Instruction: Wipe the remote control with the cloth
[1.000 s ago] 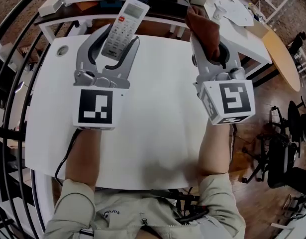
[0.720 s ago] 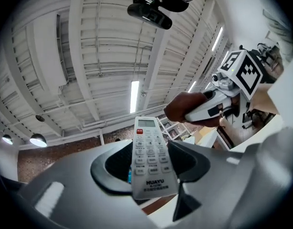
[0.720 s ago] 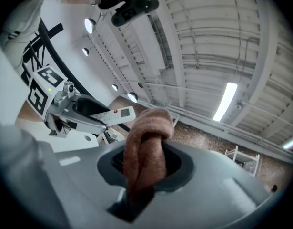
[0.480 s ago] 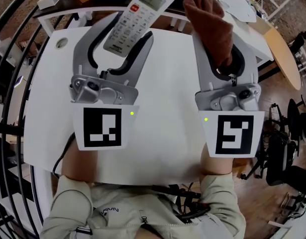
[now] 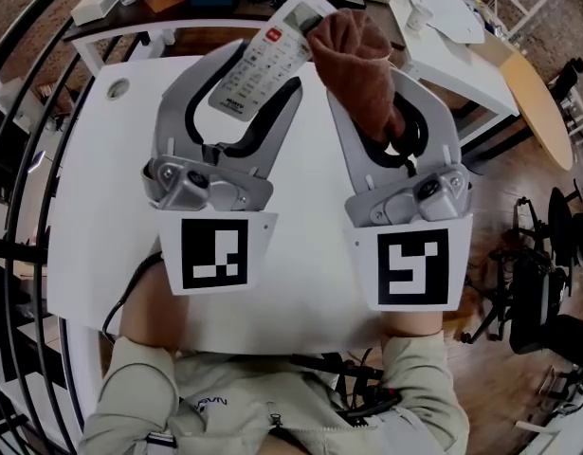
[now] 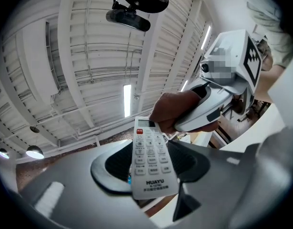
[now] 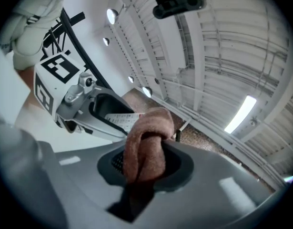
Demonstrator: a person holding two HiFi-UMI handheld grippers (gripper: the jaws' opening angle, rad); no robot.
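Entry: both tools up off the bench [image 5: 101,188], wipe about to start.

Left tool [image 5: 245,88]: jaws roughly half closed, pads pressed on the remote control [image 5: 263,60]. Grip sits at the lower end, where the brand label is. The rest of the body sticks out past the jaws, button face turned up toward me.

Right tool [image 5: 376,112]: jaws drawn narrow and clamped on the cloth [image 5: 357,60]. The brown wad bulges out beyond the tips as a rounded fold.

Relation that matters: the remote's long axis runs away from me along the left tool's line, its far end leaning to the right. The cloth lies on the right of that far end, at the display window. From the head view the wad overlaps the tip of the remote. From the left gripper view it sits just behind the display. Touching or only just beside, I cannot tell.

Judgement: the right tool is the one to move, since the cloth is already at the free end. The stroke should follow the long axis, from the display down over the buttons toward the left tool's jaws.

Limit noted: the label end is covered by the left tool's pads, so a wipe cannot reach it without a re-grip.
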